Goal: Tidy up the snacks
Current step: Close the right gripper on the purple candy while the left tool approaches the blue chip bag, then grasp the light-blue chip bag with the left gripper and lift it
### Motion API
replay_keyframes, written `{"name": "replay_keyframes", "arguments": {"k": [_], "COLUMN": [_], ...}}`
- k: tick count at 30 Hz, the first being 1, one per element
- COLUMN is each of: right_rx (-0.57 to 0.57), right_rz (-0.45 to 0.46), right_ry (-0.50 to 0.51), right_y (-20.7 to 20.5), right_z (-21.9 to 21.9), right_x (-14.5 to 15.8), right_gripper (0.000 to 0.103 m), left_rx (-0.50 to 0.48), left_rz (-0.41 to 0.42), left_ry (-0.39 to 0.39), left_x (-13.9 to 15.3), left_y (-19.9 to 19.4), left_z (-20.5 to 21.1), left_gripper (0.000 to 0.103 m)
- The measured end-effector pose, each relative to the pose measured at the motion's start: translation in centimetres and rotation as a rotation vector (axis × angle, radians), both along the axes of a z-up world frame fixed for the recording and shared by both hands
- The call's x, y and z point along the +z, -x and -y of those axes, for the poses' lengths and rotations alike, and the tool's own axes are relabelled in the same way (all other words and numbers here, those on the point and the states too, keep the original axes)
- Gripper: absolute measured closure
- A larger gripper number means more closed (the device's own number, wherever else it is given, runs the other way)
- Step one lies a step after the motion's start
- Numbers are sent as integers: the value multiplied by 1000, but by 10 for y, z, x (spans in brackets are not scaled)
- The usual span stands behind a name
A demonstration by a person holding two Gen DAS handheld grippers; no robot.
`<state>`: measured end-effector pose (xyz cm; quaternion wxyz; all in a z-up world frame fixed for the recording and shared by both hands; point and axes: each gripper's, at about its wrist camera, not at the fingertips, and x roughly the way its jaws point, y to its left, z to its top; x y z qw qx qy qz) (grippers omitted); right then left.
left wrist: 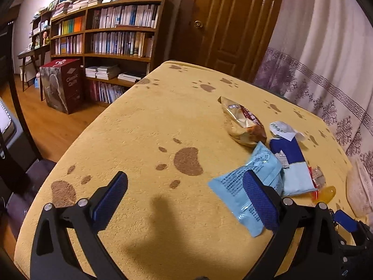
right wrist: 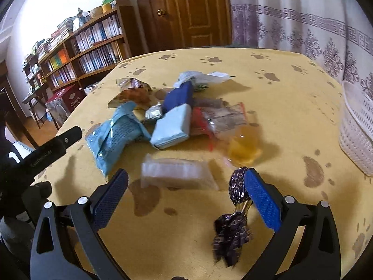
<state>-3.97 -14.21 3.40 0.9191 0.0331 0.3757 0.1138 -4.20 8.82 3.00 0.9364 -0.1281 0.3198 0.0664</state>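
Observation:
A pile of snacks lies on the yellow paw-print cloth (right wrist: pixel 279 98): a light blue packet (right wrist: pixel 114 137), a blue and pale blue box (right wrist: pixel 173 126), a brown bread bag (right wrist: pixel 134 93), a clear-red wrapper (right wrist: pixel 221 119), a yellow jelly cup (right wrist: pixel 243 147) and a clear long packet (right wrist: pixel 177 172). A dark purple candy (right wrist: pixel 234 212) rests against the right finger of my open right gripper (right wrist: pixel 186 186). My left gripper (left wrist: pixel 185 186) is open over bare cloth, its right finger above the light blue packet (left wrist: pixel 249 186). The bread bag (left wrist: pixel 242 121) lies farther off.
A white lattice basket (right wrist: pixel 356 128) stands at the right edge of the table. The left gripper's body (right wrist: pixel 51 149) reaches in from the left in the right wrist view. Bookshelves (left wrist: pixel 112 37), a red box (left wrist: pixel 63 84) on the floor, a wooden door (left wrist: pixel 228 21) and curtains (left wrist: pixel 326 46) surround the table.

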Motion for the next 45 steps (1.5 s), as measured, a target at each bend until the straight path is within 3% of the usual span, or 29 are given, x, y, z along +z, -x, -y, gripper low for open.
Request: {"name": "replay_keyframes", "arguments": {"k": [6, 10, 12, 16, 22, 27, 33, 36, 39, 45], "right_rx": [-71, -167, -182, -150, -148, -153, -182, -179, -179, -176], "right_rz": [26, -31, -51, -63, -98, -74, -20, -6, -1, -4], "right_ry": [-15, -21, -67, -78, -9, -36, -82, -94, -113, -148], "right_y": [12, 20, 20, 10, -5, 7, 23, 29, 36, 40], "right_z": [32, 70, 80, 70, 52, 59, 74, 80, 84, 92], "right_x": [8, -6, -11, -14, -22, -19, -5, 0, 0, -2], "right_gripper": [5, 29, 31, 40, 71, 71, 71, 71, 71, 71], "left_rx": [-8, -22, -34, -56, -48, -70, -194, -295, -336, -422], "left_rz": [-14, -7, -4, -1, -11, -1, 59, 24, -3, -107], "left_ry": [11, 29, 30, 21, 16, 14, 3, 24, 6, -103], "left_x": [0, 2, 3, 4, 1, 2, 7, 6, 6, -1], "left_y": [0, 2, 3, 4, 0, 0, 3, -7, -18, -51], "left_z": [-1, -1, 1, 7, 6, 8, 29, 41, 50, 73], "left_gripper": [5, 5, 5, 5, 5, 5, 5, 5, 5, 6]}}
